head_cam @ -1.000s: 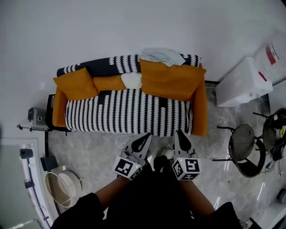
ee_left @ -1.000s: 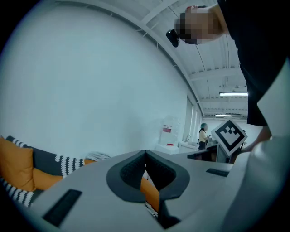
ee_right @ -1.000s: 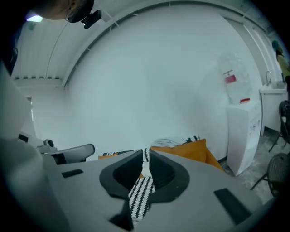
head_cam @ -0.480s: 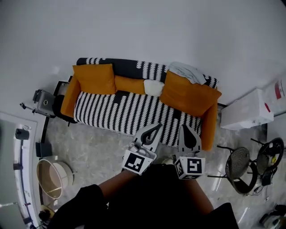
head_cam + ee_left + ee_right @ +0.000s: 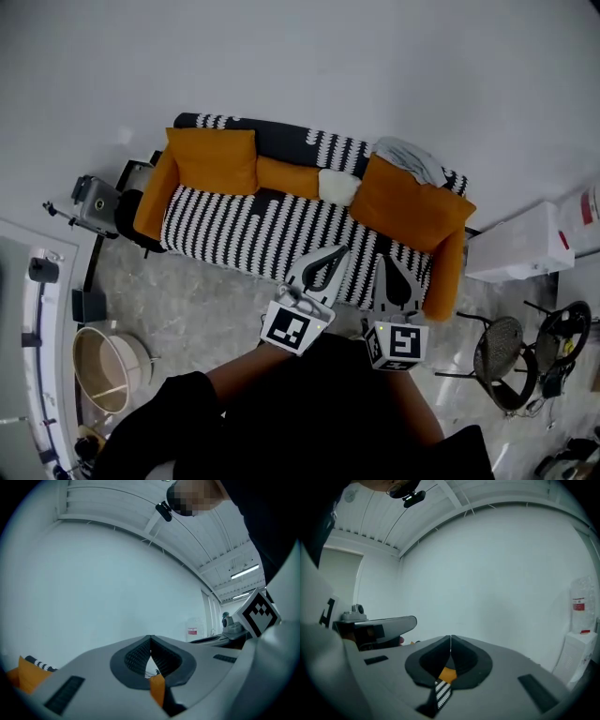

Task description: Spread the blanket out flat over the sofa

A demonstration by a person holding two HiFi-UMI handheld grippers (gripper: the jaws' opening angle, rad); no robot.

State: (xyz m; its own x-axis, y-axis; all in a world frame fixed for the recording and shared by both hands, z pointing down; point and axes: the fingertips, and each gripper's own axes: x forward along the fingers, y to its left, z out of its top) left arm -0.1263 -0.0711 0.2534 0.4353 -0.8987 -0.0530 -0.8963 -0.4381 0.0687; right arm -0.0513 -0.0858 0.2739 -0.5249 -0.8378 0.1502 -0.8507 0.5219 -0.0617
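Note:
An orange sofa (image 5: 446, 272) with a black-and-white striped cover (image 5: 244, 230) stands against the wall. A pale grey blanket (image 5: 411, 156) lies crumpled on the backrest at the right end, behind a large orange cushion (image 5: 411, 204). Both grippers hover side by side in front of the sofa's front edge, far from the blanket. My left gripper (image 5: 341, 251) (image 5: 150, 639) has its jaws together with nothing between them. My right gripper (image 5: 385, 263) (image 5: 450, 638) is also shut and empty.
A second orange cushion (image 5: 212, 161) sits at the sofa's left end and a small white cushion (image 5: 338, 185) in the middle. A white box (image 5: 520, 248) and a round black stool (image 5: 501, 357) stand at the right. A basket (image 5: 105, 369) and a tripod device (image 5: 94, 199) are on the left.
The head view has swung, so the sofa now shows tilted and further left-up. Both grippers have come forward over the sofa's front edge.

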